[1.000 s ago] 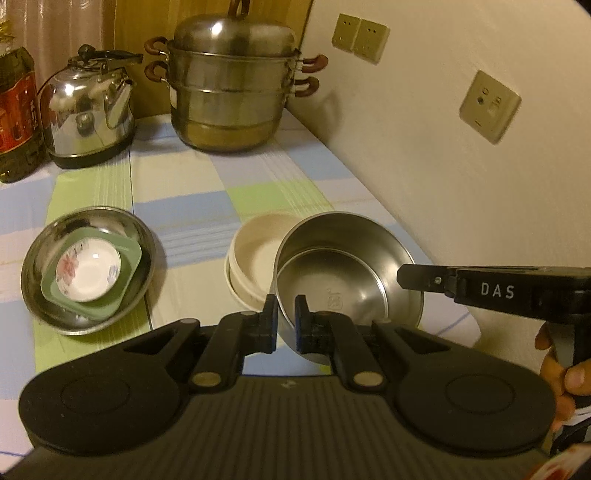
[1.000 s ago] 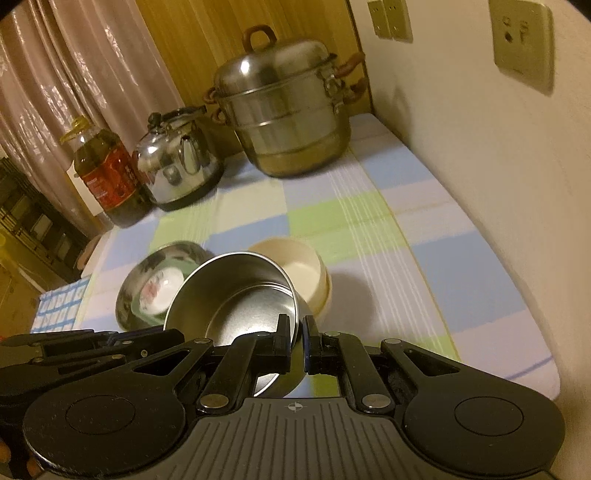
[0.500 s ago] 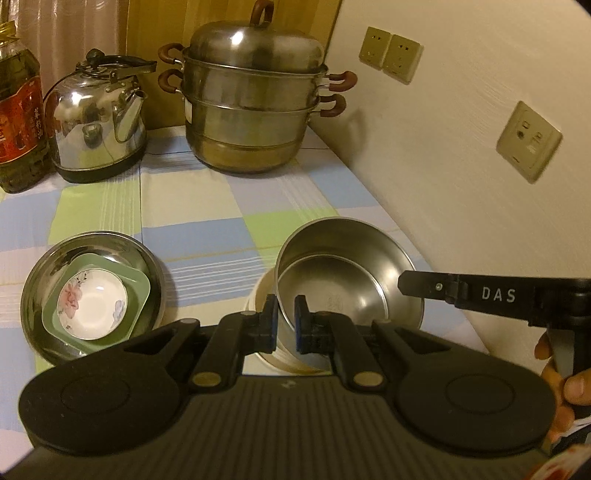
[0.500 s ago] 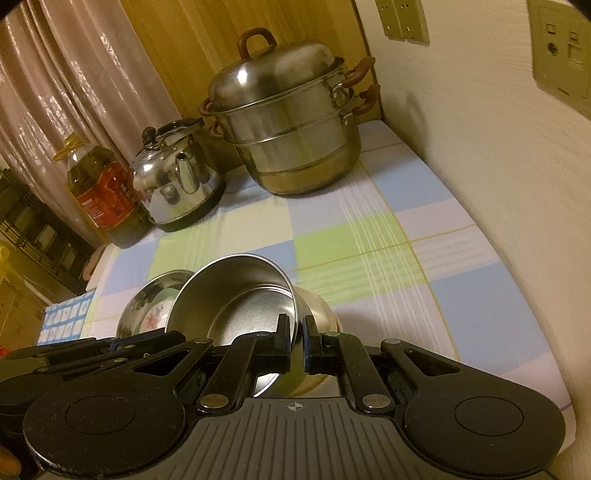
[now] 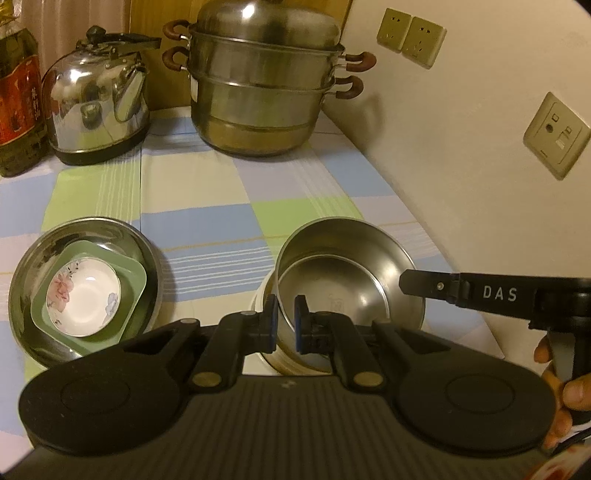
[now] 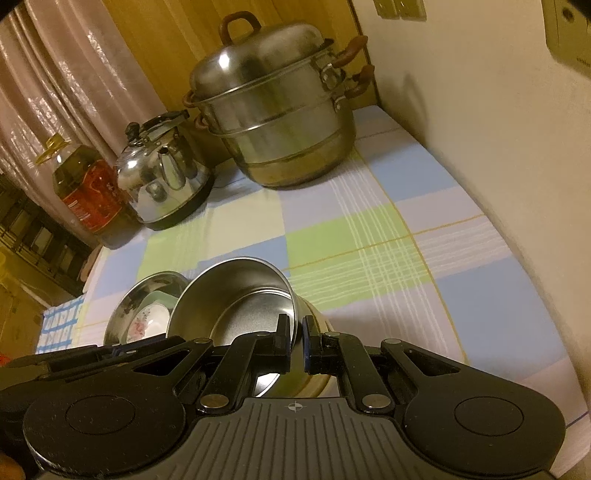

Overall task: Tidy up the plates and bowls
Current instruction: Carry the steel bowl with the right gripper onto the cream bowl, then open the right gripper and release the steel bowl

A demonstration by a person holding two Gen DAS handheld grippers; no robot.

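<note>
Gripping steel bowl (image 5: 351, 280); hand (image 5: 561, 398) left-view only.

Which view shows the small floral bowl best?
The left wrist view. There the floral bowl shows whole, nested in a green dish inside a steel basin, with its flower print readable. In the right wrist view the held steel bowl and the gripper bodies hide most of it.

Dim, warm yellow light over both views, colours muddy. Glare spots sit on the steamer pot's lid (image 5: 266, 22) and the kettle (image 5: 98, 99), far ahead of the fingers. The pot throws a soft shadow onto the wall (image 5: 461, 155) beside it. Fisheye bending curves the wall, corners go black, and grain softens the nearest edges.
</note>
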